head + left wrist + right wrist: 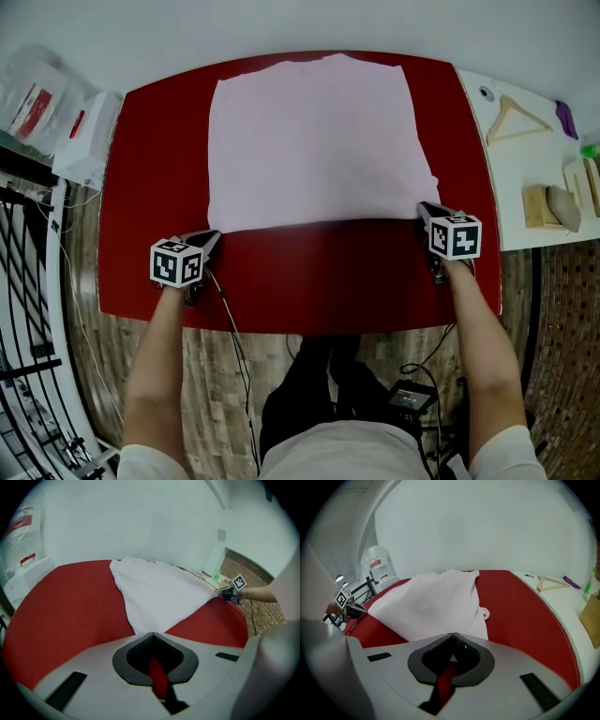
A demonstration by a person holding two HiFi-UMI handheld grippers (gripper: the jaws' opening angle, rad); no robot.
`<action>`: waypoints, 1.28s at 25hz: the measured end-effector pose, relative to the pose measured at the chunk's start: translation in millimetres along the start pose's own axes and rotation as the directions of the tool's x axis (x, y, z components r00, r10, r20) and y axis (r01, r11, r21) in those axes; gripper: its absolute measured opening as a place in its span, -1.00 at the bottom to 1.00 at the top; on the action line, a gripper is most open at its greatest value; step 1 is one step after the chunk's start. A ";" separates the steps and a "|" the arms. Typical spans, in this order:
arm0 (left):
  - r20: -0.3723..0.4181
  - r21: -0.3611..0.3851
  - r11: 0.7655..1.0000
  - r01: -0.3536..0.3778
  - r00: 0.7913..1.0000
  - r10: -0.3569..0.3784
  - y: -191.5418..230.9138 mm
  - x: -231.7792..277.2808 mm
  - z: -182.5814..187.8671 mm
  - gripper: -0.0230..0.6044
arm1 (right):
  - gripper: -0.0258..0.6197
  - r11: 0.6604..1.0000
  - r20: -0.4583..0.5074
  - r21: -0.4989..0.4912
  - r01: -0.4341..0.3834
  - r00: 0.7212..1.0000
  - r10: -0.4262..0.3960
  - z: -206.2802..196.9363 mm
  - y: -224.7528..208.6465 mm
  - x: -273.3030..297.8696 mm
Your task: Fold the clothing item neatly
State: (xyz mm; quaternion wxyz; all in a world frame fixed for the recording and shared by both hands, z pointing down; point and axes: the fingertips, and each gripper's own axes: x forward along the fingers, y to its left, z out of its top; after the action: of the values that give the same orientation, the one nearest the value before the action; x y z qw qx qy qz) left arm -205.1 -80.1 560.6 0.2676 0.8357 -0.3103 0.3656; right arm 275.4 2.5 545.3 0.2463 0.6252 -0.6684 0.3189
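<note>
My left hand-held gripper (213,235) and right hand-held gripper (424,207) are each pinched shut on a near corner of the pink garment (314,141), which lies flat on the red worktop (150,169) and stretches from both toward the frame's top, so I judge the fold goes upward

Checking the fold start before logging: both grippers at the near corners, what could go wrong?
1. The left gripper and right gripper look shut on only the corner tips of the garment; a lift could slip it out.
2. Its far edge lies at the far rim of the red table; an uneven pull could skew the fold.
</note>
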 end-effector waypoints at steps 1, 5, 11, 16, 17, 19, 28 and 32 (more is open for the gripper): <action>0.021 -0.021 1.000 -0.014 1.000 0.014 0.5 -3.4 1.4 -0.91 | -0.88 1.000 0.018 0.002 -0.004 1.000 0.004 3.9 2.3 -3.0; 0.132 -0.105 0.994 -0.033 0.990 0.047 -7.3 -24.1 14.4 -0.91 | -0.87 0.999 0.116 -0.046 -0.023 0.993 0.028 31.7 11.1 -22.9; 0.285 -0.169 0.986 0.013 0.958 0.036 -53.4 -62.4 29.7 -0.91 | -0.88 0.999 0.183 -0.020 -0.048 0.982 0.051 39.8 12.6 -54.2; 0.398 -0.193 0.979 0.058 0.917 0.024 -99.0 -92.3 36.8 -0.91 | -0.88 0.995 0.177 -0.036 -0.095 0.979 0.100 31.9 29.7 -76.3; 0.413 -0.193 0.979 0.069 0.910 0.018 -108.3 -97.1 36.9 -0.91 | -0.88 0.994 0.173 -0.053 -0.097 0.979 0.105 30.0 33.6 -81.8; 0.441 -0.190 0.978 0.089 0.897 0.004 -125.6 -106.9 37.7 -0.91 | -0.88 0.991 0.164 -0.084 -0.107 0.979 0.120 28.1 42.1 -93.0; 0.541 -0.145 0.971 0.190 0.837 -0.083 -193.0 -149.8 39.4 -0.91 | -0.88 0.972 0.185 -0.117 -0.205 0.957 0.224 21.3 97.3 -158.7; 0.559 -0.110 0.963 0.245 0.817 -0.144 -221.0 -168.3 27.9 -0.91 | -0.88 0.972 0.214 -0.114 -0.207 0.950 0.227 11.3 125.8 -194.0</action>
State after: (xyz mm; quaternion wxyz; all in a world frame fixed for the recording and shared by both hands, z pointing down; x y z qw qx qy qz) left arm -125.7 102.2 364.7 0.2774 0.9052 -0.3175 0.0538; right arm 170.1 127.7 381.6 0.1601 0.5684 -0.7704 0.2403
